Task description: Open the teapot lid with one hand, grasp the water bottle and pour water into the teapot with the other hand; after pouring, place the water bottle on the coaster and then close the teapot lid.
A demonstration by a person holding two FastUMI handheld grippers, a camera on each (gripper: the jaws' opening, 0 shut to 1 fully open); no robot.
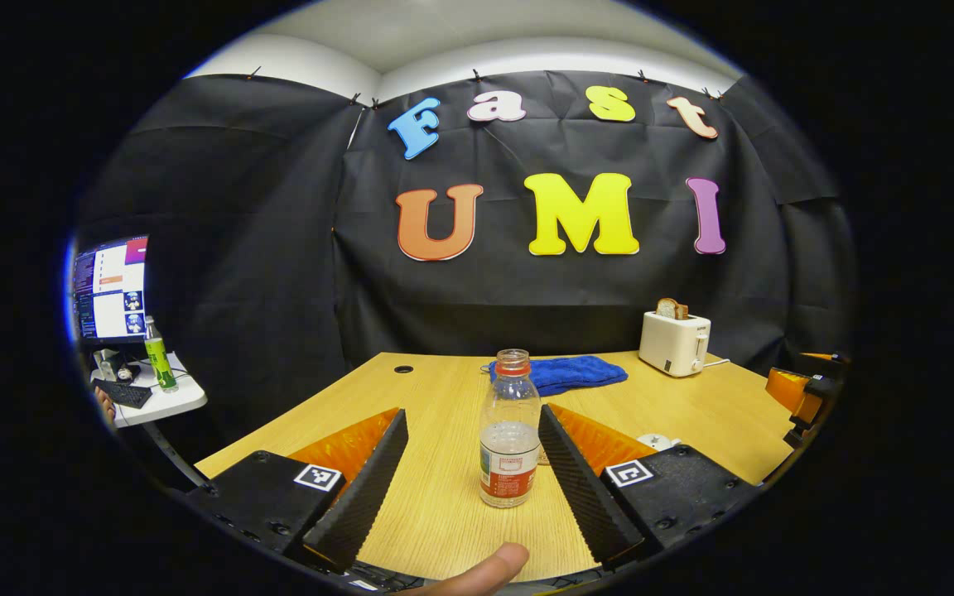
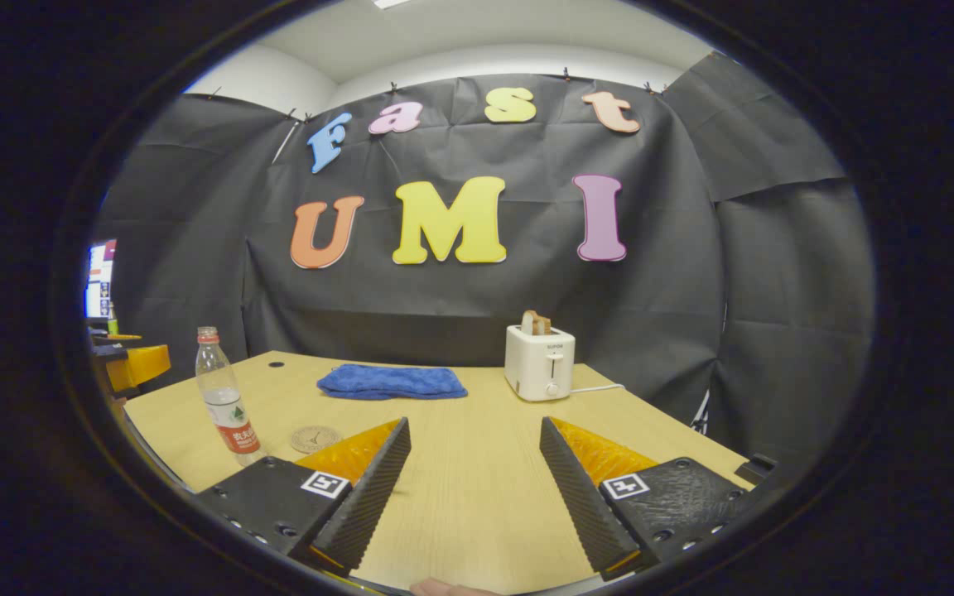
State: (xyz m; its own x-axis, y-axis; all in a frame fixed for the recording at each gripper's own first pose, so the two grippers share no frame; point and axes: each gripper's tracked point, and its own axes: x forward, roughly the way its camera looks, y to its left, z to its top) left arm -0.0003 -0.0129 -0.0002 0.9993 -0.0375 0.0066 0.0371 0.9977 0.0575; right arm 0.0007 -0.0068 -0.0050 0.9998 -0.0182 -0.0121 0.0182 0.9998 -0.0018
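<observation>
The left gripper view sits low over a wooden table (image 1: pixel 444 488), facing the black back wall, with a water bottle (image 1: pixel 510 439) standing close ahead. The right gripper view looks the same way from farther right, so that bottle (image 2: pixel 224 397) stands off to its left. Both share the table, a blue cloth (image 2: pixel 392 382) and a white toaster (image 2: pixel 539 362).

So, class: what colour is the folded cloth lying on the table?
Blue. The cloth shows best in the right gripper view, lying flat on the table beside the toaster.
</observation>
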